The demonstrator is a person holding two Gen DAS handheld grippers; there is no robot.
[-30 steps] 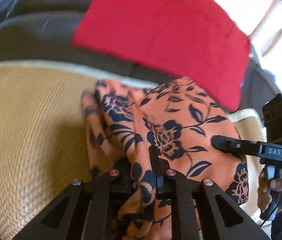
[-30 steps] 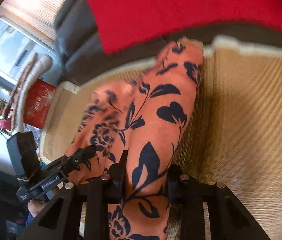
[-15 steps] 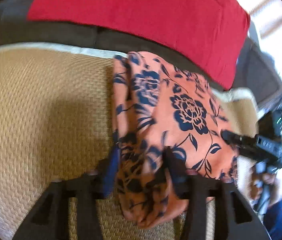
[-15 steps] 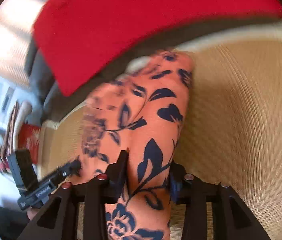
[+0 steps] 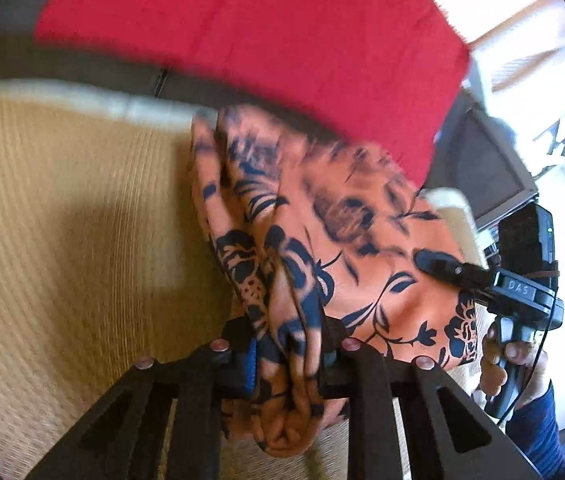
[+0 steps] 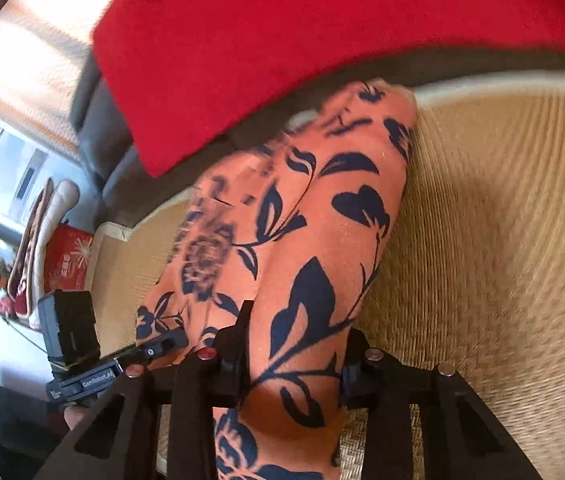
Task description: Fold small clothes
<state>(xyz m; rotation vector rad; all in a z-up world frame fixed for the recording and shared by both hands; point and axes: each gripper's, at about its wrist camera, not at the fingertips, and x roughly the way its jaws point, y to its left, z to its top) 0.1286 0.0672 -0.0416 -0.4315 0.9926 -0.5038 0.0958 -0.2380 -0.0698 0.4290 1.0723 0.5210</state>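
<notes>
An orange garment with dark blue flowers (image 5: 342,220) lies partly lifted over a woven straw mat (image 5: 62,220). My left gripper (image 5: 288,340) has a bunched fold of it between its jaws, which are closing and pinching the cloth. In the right wrist view the same garment (image 6: 322,220) runs up between the jaws of my right gripper (image 6: 298,336), which are also closing and pressing on a smooth doubled edge. Each gripper shows in the other's view: the right gripper's finger (image 5: 442,266) rests on the cloth, and the left gripper (image 6: 162,344) is at the lower left.
A red cushion (image 5: 262,40) leans on the dark sofa back (image 5: 482,168) just behind the garment. The straw mat (image 6: 482,240) stretches bare to either side. A person's hand (image 5: 498,360) with a blue sleeve holds the right gripper's handle. A window and a red box (image 6: 68,260) are at the far left.
Both grippers' jaws stood wider half a second ago and have since narrowed onto the cloth. The left now holds a thicker bunch. Both views have shifted sideways along the sofa.
</notes>
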